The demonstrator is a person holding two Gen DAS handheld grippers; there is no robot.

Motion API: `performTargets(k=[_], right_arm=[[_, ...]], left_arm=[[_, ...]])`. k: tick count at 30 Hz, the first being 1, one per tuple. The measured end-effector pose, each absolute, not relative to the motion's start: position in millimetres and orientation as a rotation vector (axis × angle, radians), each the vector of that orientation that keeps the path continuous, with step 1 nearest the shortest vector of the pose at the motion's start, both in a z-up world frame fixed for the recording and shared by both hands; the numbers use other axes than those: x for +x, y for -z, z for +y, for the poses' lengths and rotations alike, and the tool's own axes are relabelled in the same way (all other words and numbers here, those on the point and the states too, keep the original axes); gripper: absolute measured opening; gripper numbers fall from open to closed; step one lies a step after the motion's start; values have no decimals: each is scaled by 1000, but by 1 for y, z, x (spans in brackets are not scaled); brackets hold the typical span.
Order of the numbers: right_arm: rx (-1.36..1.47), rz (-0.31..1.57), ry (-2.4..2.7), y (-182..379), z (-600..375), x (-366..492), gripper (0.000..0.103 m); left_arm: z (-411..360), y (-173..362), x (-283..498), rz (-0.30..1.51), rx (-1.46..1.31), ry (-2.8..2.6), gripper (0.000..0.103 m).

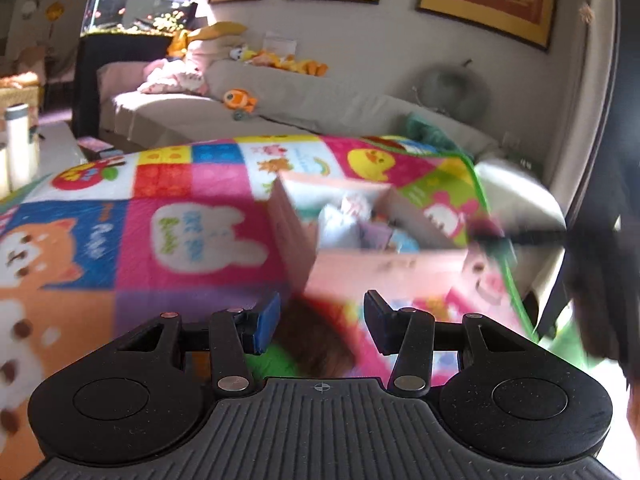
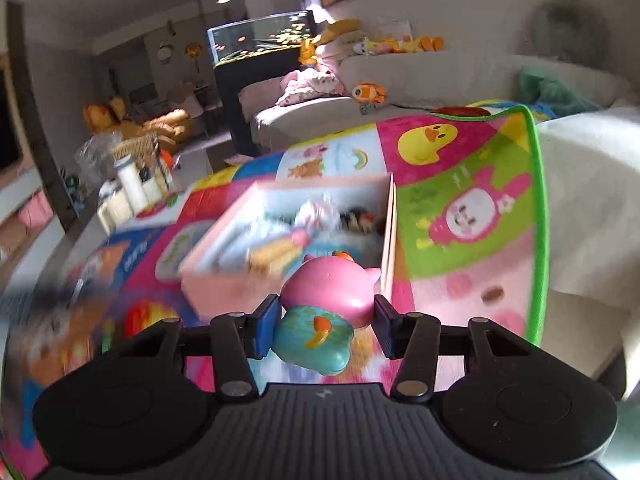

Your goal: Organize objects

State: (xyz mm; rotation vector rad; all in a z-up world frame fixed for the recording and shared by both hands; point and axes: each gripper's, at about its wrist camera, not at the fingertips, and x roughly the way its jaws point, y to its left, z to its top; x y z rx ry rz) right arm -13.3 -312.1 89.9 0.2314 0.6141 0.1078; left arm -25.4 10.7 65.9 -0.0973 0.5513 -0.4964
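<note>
The right gripper [image 2: 326,326], clamped on a pink toy [image 2: 330,294], may drop it short of the pink box [image 2: 280,276] just ahead if the round body slips, while the left gripper [image 1: 320,326] stands part open, empty.

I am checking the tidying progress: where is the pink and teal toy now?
In the right wrist view, the pink and teal toy sits low at centre, gripped by the right gripper, just before the pink box.

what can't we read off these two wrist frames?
- Contents of the pink box: motion blur in both views; single toys unidentifiable.
- Thing under the left gripper: brownish smear, blurred; jaws look empty.
- Pink-and-teal toy in the right gripper: face turned away.
- Right gripper in left view: dark blur at the right edge.
</note>
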Motion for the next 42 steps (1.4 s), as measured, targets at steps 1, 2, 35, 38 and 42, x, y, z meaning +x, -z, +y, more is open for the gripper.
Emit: performTargets(k=[1, 2, 35, 38, 42], right_arm=[[273, 627, -106, -94, -316, 5, 49], [308, 640, -105, -97, -319, 23, 49], [195, 671, -179, -12, -261, -64, 89], [213, 664, -180, -11, -262, -67, 91], [223, 635, -168, -12, -265, -71, 99]], left_arm=[[17, -62, -30, 555, -96, 484, 51], [24, -57, -35, 562, -102, 472, 51], [-44, -24, -23, 561, 534, 436, 58], [-49, -20, -3, 603, 521, 407, 57], [-43, -16, 25, 694, 371, 422, 56]])
